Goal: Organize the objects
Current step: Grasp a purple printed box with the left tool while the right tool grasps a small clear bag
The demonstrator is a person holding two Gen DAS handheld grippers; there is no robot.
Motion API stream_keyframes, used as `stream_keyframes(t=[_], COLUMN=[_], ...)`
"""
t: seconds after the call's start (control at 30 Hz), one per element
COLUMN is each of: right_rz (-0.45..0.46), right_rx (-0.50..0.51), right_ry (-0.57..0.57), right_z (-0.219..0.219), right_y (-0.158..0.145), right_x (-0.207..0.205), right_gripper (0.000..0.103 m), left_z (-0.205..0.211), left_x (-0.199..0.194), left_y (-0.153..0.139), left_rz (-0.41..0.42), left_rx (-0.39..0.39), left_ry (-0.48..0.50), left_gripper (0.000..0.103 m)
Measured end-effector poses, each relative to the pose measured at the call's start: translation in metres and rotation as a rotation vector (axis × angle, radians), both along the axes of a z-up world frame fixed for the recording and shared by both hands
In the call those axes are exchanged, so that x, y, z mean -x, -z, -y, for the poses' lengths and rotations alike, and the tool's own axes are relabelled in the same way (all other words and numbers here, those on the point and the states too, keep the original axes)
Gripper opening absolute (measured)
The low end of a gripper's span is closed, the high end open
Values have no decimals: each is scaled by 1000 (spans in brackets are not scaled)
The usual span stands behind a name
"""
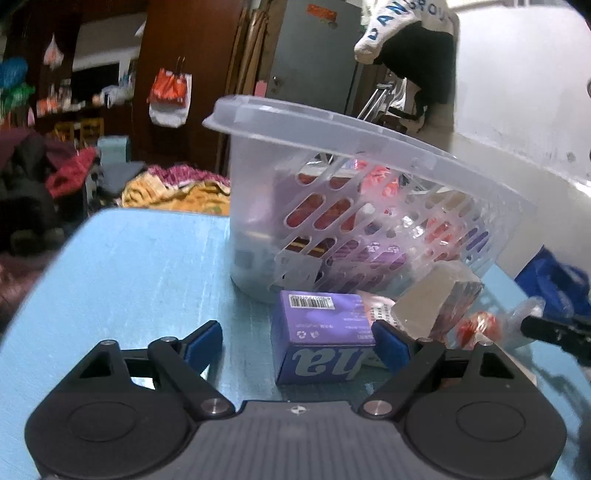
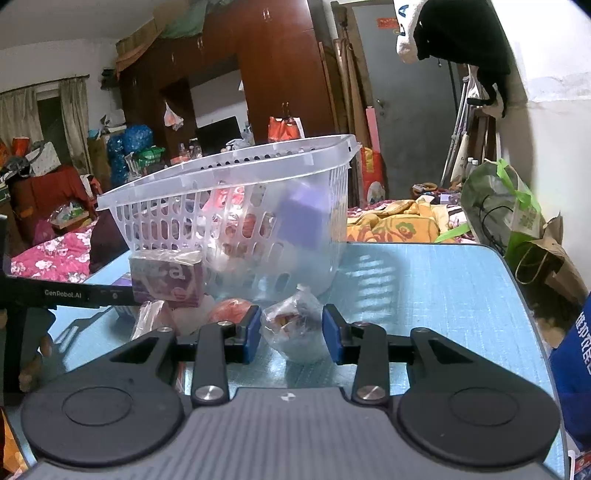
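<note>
**Two pickups beside the basket**

Slotted plastic basket (image 1: 369,206) on blue table (image 1: 140,266), part-filled. Left gripper (image 1: 297,341) spread, purple box (image 1: 319,336) between pads, ungripped: centre before closing. Right gripper (image 2: 291,334) pinches wrapped snack bag (image 2: 295,328); lift gently over rim.

A cluttered domestic room under artificial light. A tall dark reddish-brown wooden wardrobe with upper cupboards (image 2: 258,74) is seen along the far wall, an open recess at its centre. A grey metal door (image 2: 410,103) is set to its right, with long wooden planks (image 2: 347,85) leaned beside it. A white plastered wall (image 2: 554,122) bounds the right side; dark garments (image 2: 461,33) are hung at its corner. Pale beige curtains (image 2: 22,114) are visible at far left. A bed is covered with a yellow-orange patterned blanket (image 2: 399,221) and a pink floral quilt (image 2: 51,258). The foreground is occupied by a light blue tabletop with rounded corners (image 2: 443,288). A brown paper bag (image 2: 554,266) stands beyond its right edge.
</note>
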State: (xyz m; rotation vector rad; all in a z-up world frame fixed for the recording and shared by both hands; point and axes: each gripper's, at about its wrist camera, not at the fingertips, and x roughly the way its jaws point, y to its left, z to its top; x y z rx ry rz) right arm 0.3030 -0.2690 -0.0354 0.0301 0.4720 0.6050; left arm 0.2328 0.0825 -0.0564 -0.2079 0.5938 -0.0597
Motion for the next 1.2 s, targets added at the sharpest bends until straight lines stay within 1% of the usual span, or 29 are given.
stream_keyframes(t=[0.03, 0.07, 0.1, 0.13, 0.2, 0.3, 0.37, 0.63, 0.8, 0.97, 1.1, 1.2], right_rz=[0, 3, 7, 11, 15, 14, 11, 15, 16, 19, 45, 66], right_rx=[-1, -1, 3, 7, 10, -7, -12, -20, -20, -31, -54, -70], right_ry=[1, 3, 5, 6, 7, 6, 6, 7, 7, 7, 21, 6], right_z=[0, 0, -1, -1, -1, 2, 3, 5, 5, 5, 8, 9], right_y=[0, 0, 0, 0, 0, 0, 0, 0, 0, 0, -3, -6], right_x=[0, 1, 2, 3, 3, 2, 1, 2, 2, 3, 8, 19], right_gripper=[40, 39, 39, 39, 39, 39, 38, 38, 38, 38, 37, 37], left_z=[-2, -3, -3, -3, -2, -5, -6, -4, -4, -7, -14, -12], left_x=[1, 3, 4, 6, 10, 18, 22, 30, 31, 36, 44, 56], left_y=[0, 0, 0, 0, -2, -6, -9, -13, -13, -14, -18, -23], left_rz=[6, 16, 26, 36, 60, 123, 150, 217, 216, 243, 285, 343], left_rx=[11, 17, 23, 23, 10, 16, 9, 9, 12, 26, 67, 68], left_ry=[-2, 1, 10, 16, -5, -34, -56, -55, -49, -46, -50, -43], left_gripper=[79, 73, 64, 58, 57, 56, 56, 56, 56, 55, 55, 55])
